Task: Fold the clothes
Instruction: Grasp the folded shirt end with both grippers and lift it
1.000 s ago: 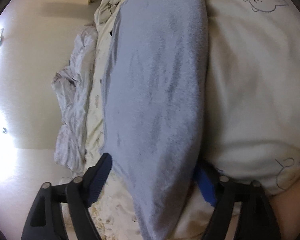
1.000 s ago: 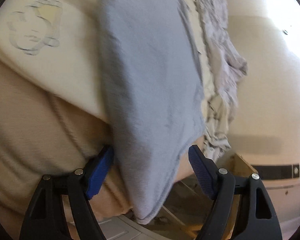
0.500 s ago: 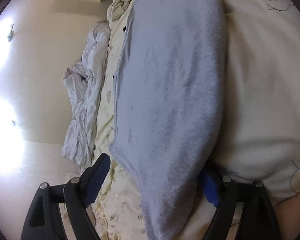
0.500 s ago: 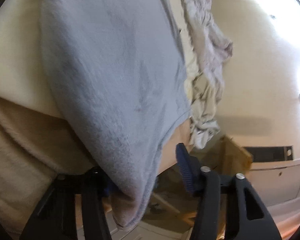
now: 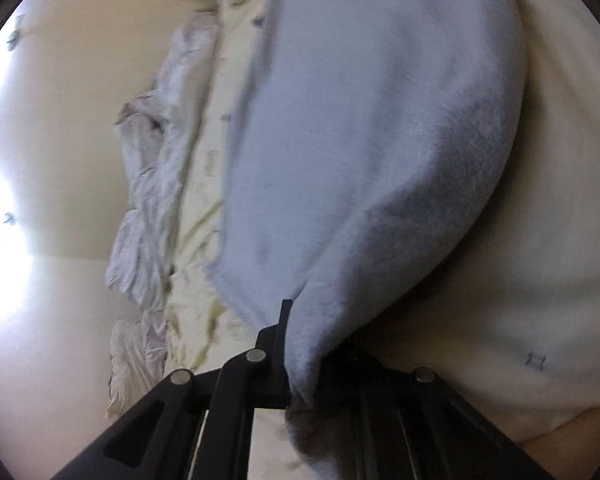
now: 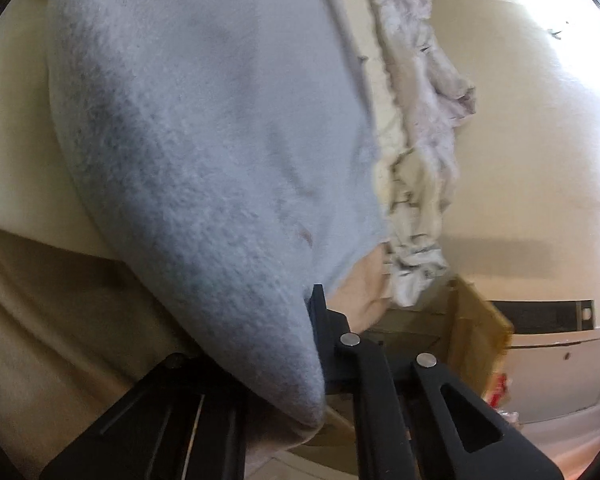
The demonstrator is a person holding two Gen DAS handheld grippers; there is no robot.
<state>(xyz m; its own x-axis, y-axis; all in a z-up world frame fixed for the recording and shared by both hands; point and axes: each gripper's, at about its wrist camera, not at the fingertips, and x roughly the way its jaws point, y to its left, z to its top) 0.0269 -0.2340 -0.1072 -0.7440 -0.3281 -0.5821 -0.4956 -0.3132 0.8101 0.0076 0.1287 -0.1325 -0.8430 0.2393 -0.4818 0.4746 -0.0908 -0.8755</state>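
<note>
Both claws have just clamped: my left claw (image 5: 290,344) and right claw (image 6: 312,332) stood spread around the blue cloth (image 5: 372,140) a second ago, and now each pinches a near corner of it. That corner bunches into a point at each pinch. The cloth runs long from near to far, lying on a cream blanket (image 5: 548,240). A crumpled white garment (image 5: 148,208) lies along its outer edge, with bare pale surface beyond.
</note>
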